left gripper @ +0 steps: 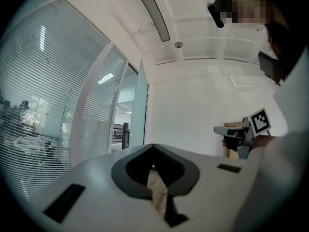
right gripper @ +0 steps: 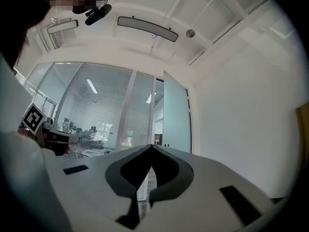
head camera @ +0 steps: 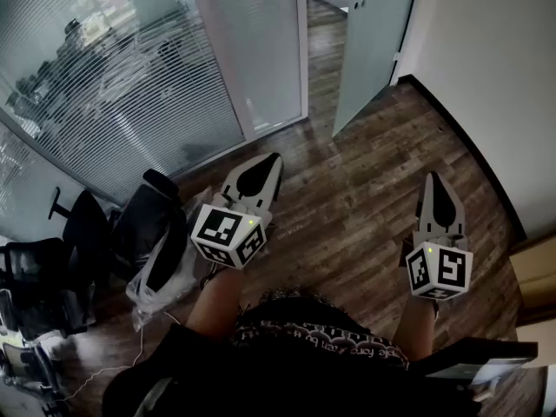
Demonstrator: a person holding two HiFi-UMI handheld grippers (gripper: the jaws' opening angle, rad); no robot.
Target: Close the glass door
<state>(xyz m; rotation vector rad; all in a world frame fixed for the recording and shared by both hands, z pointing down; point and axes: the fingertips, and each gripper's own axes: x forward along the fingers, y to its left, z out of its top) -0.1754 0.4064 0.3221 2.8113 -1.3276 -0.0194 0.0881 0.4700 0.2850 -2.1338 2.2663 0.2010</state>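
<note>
- At far left, black chairs (head camera: 52, 259) stand on the wood floor (head camera: 365, 189), beside a glass wall (head camera: 130, 76) lined with slatted blinds.
- A bundle of clear plastic (head camera: 161, 276) lies by the chairs, just left of your left forearm.
- Your left claw (head camera: 273, 160) is held level over the floor, its marker cube (head camera: 228, 235) nearest you. It points up the frame toward the foot of the glass wall.
- In the left gripper view, the left claw (left gripper: 153, 147) is clenched, tips meeting, with nothing between them; only floor shows through the gap.
- Ahead and between your two claws is the doorway (head camera: 323, 24), with floorboards running on through it.
- The glass door (head camera: 373, 42) stands open just right of the doorway. It is a pale frosted panel swung in near the white wall (head camera: 495, 85), well apart from both claws.
- The right gripper view shows the door (right gripper: 175, 115) ajar, ahead of the tips.
- Your right claw (head camera: 434, 179) is held over the floor near the wall's black skirting, with its cube (head camera: 439, 270) toward you.
- The right claw (right gripper: 152, 147) is clenched too, and empty.
</note>
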